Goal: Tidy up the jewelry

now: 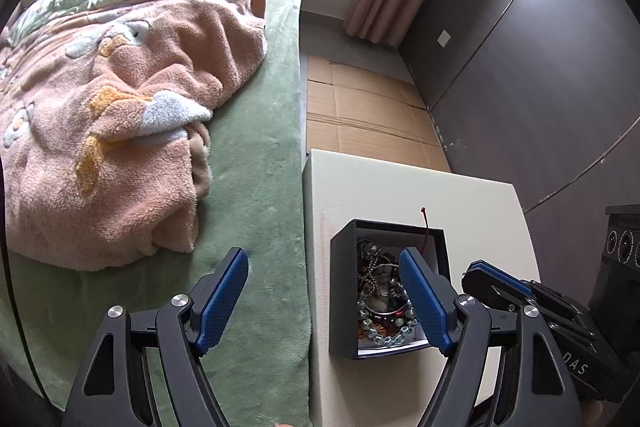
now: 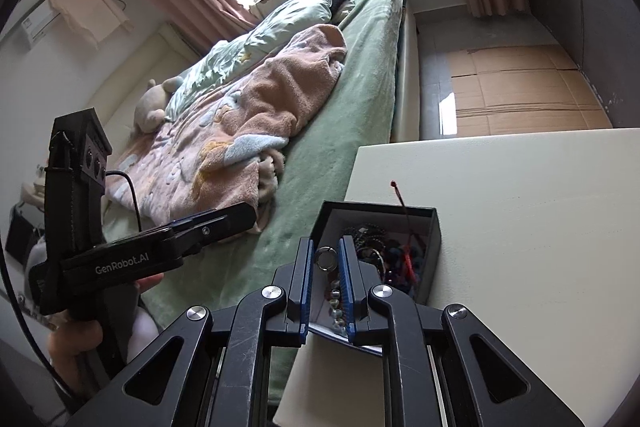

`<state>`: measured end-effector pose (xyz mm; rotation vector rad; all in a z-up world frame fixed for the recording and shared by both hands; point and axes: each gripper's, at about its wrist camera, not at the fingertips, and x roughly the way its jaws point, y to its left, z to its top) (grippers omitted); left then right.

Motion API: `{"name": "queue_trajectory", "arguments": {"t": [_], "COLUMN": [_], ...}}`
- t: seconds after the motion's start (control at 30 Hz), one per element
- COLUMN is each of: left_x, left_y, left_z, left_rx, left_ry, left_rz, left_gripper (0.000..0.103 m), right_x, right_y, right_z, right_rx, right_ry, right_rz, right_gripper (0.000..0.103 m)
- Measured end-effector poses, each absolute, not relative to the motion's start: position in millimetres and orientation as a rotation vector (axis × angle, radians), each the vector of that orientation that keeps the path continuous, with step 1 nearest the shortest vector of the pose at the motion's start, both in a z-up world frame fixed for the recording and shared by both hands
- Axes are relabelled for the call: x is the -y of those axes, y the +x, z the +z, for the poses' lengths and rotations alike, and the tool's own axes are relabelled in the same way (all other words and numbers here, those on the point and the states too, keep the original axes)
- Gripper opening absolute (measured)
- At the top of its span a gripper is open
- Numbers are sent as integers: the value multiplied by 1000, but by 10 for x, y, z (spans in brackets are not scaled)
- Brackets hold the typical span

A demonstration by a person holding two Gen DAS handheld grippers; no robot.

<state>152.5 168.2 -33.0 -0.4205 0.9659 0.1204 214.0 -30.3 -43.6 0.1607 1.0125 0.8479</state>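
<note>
A black open box [image 1: 344, 291] stands on a cream table [image 1: 472, 211] beside the bed. It holds a tangle of jewelry [image 1: 380, 291]: chains, pale bead bracelets and a red cord [image 1: 426, 225] sticking out. My left gripper [image 1: 324, 263] is open and empty, its jaws straddling the bed edge and the box. In the right wrist view my right gripper [image 2: 327, 259] is shut on a small silver ring [image 2: 325, 256], held over the near part of the box [image 2: 434, 239]. The right gripper also shows at the box's right side in the left wrist view [image 1: 496, 279].
A bed with a green sheet [image 1: 256, 155] and a pink fleece blanket [image 1: 120, 115] lies left of the table. Flattened cardboard [image 1: 360, 107] covers the floor beyond. A dark wardrobe [image 1: 520, 47] stands to the right.
</note>
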Motion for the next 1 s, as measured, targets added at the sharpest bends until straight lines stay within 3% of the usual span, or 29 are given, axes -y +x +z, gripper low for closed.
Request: {"name": "queue_trajectory", "arguments": {"t": [0.07,0.13,0.2,0.33,0.4,0.47,1.0], "left_x": [-1723,-1742,-1736,-1695,-1659,-1596,-847], "left_y": [1461,1398,1341,1202,1132,1087,528], "left_z": [-321,-300,-264,-153,-100,-56,261], "left_rx": [-963,-964,-957,-920,-897,-885,-774], "left_ry": [-430,-436,-441,-461,-474,-469,-339], "left_rz": [131,134,132,113,97,84,-26], "left_gripper": [79,79,79,91,101,102,103], "right_x": [262,321,398,598,713,836,1704], "right_y": [2178,2202,2212,2223,2186,2119,1128], "right_z": [-508,-573,-577,-511,-451,-382,-20], "right_rx": [-1068,-1094,-1082,-1061,-1038,-1015,-908], "right_ry": [170,214,230,247,250,256,202], "right_rz": [845,835,802,742,711,698,571], "right_gripper": [21,66,86,89,98,103,103]}}
